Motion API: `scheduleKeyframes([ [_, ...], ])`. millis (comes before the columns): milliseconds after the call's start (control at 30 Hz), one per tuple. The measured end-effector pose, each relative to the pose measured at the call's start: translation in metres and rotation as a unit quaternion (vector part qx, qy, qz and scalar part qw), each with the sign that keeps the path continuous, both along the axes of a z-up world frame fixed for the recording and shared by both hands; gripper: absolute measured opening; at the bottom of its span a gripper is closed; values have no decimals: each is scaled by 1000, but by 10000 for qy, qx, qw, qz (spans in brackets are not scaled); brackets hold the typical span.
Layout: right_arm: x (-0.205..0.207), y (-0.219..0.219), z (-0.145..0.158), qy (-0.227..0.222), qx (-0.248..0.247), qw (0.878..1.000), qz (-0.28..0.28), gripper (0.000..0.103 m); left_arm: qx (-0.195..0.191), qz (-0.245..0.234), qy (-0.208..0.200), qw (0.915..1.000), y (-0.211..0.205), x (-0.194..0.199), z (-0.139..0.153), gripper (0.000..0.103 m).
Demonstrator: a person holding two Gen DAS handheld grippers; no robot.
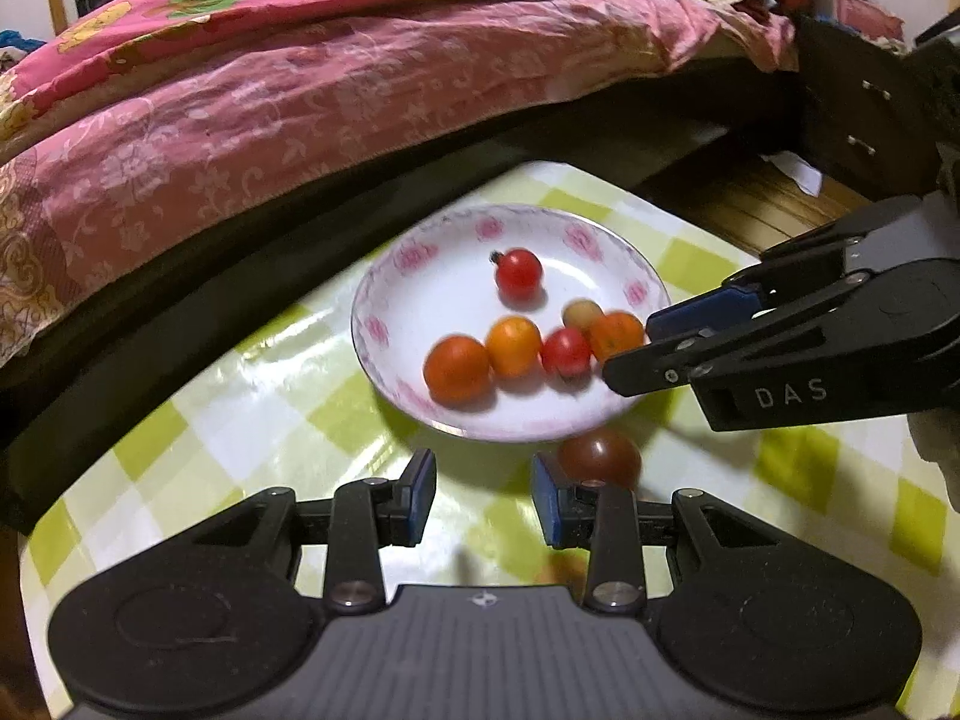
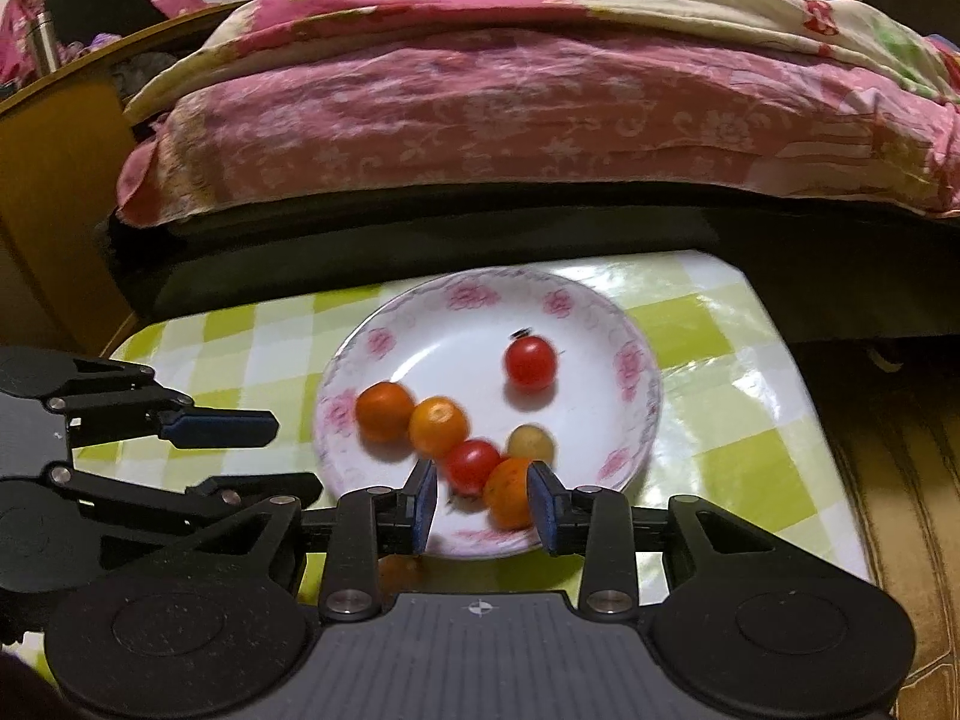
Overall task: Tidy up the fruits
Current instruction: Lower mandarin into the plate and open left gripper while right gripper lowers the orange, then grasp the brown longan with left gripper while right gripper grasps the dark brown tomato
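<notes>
The bed frame (image 2: 420,252) walls the table's (image 2: 720,360) far edge; its right side lies open.

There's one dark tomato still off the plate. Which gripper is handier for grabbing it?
Probably the left gripper: the dark tomato lies on the tablecloth just beyond its right finger, and it's open. The right gripper is over the plate.

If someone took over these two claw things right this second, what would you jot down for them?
Left claw: open, empty, low over the checked tablecloth just short of the plate.
Right claw: open over the plate's near rim, with an orange tomato between its fingers, not pinched.
Done: six small tomatoes lie in the plate, including a red one sitting apart.
Left: a dark red tomato lies on the cloth beside the plate, near the left claw; it probably goes in next.
</notes>
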State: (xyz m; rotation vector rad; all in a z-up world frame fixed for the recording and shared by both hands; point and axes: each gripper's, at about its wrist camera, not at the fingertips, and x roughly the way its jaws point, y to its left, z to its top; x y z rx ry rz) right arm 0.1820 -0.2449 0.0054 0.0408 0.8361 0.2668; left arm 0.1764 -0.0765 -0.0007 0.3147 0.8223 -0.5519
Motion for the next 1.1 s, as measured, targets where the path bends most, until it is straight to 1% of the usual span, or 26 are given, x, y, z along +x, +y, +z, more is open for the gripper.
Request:
scheduleKeyframes([
  [100,-8,5,-1,109,25,9999,114,32,-102,-70,201,9997,4,-7,-2,42],
  [267,-21,12,-2,371,137,9988,282,32,41,-169,354,9992,2,-16,-13,42],
  [400,-22,17,-8,550,198,9978,326,32,152,-288,422,9986,-1,-23,-22,42],
  [533,-17,22,-16,626,221,9972,339,33,140,-378,480,9980,-5,-26,-26,44],
  [633,-11,26,-22,661,250,9970,315,36,184,-452,445,9978,-7,-28,-28,45],
  [733,-8,28,-26,670,242,9969,324,38,129,-452,545,9974,-9,-27,-30,45],
  [900,-5,29,-31,732,168,9965,359,38,191,-489,568,9970,-13,-30,-36,44],
  [1033,-5,30,-31,732,128,9965,380,36,91,-436,659,9968,-14,-29,-38,44],
  [1100,-4,31,-31,737,122,9965,382,35,101,-442,648,9969,-14,-30,-38,42],
])
